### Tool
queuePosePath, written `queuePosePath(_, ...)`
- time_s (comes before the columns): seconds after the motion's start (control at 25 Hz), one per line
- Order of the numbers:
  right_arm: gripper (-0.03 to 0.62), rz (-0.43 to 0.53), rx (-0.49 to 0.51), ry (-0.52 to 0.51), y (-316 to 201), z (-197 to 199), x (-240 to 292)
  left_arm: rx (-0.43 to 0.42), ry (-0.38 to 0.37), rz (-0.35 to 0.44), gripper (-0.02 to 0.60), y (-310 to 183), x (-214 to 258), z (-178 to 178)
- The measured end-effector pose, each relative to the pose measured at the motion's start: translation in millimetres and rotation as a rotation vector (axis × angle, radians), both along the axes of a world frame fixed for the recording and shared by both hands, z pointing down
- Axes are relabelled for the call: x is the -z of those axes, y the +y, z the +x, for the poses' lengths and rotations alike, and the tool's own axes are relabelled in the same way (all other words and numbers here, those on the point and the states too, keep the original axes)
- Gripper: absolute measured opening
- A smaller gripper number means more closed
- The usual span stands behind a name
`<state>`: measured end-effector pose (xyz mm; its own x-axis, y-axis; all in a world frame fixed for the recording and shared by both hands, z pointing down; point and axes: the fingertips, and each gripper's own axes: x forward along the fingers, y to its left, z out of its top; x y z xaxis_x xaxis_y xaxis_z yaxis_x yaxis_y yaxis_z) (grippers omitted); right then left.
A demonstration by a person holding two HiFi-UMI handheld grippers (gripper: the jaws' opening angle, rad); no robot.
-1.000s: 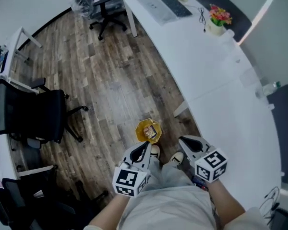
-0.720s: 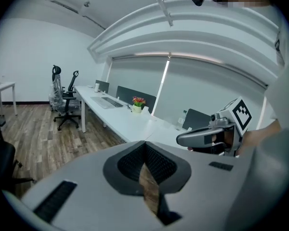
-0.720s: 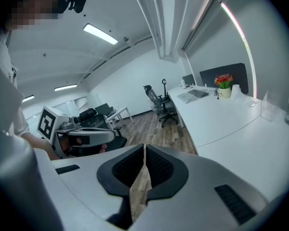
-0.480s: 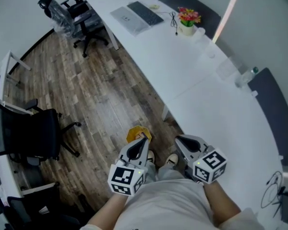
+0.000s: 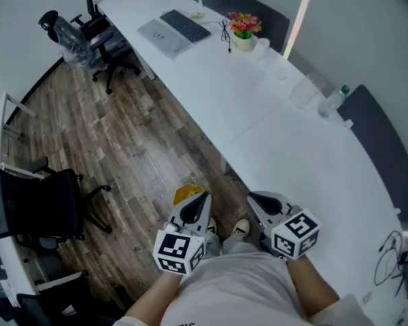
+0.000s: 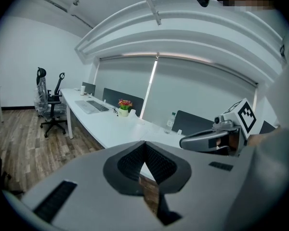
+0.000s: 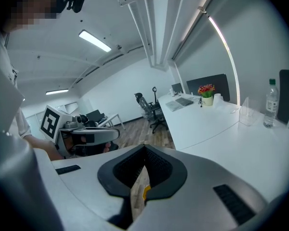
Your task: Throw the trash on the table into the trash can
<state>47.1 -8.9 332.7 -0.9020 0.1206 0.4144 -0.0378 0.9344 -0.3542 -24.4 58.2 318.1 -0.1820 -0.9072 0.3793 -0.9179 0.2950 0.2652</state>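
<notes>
Both grippers are close in front of my body, side by side, and point over the floor toward the table (image 5: 285, 148). The left gripper (image 5: 203, 197) has its jaws closed together with nothing in them. The right gripper (image 5: 252, 197) is also closed and, as far as I see, empty: the small yellow spot in its gap looks to me like the can behind it, not a held thing.

The can (image 5: 185, 193) stands on the floor just before my feet, partly hidden by the left gripper. On the table I cannot find a clear piece of trash. The near part is bare. Far along I see a keyboard (image 5: 185, 26) and flowers (image 5: 243, 27), and at the back edge a bottle (image 5: 334, 99) with a clear item (image 5: 302, 95) just beside it, which may be the trash.

I judge that the step is to go for the next piece. To do it well I would first choose the piece, then open one gripper before reaching, come over the table from above, and close only on that piece, without pushing the bottle. I would remember where the can is, because it is low and near my feet.
</notes>
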Motion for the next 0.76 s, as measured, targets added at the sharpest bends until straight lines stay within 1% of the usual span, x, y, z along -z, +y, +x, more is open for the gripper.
queuePosePath(0.28, 0.031, 0.001, -0.015, 0.005, -8, 8, -5, -0.017, -0.007, -0.012, 0.000, -4, 0, 7)
queuePosePath(0.76, 0.031, -0.010, -0.014, 0.003, -14, 12, -9, 0.004, -0.010, -0.031, 0.000, 4, -1, 11)
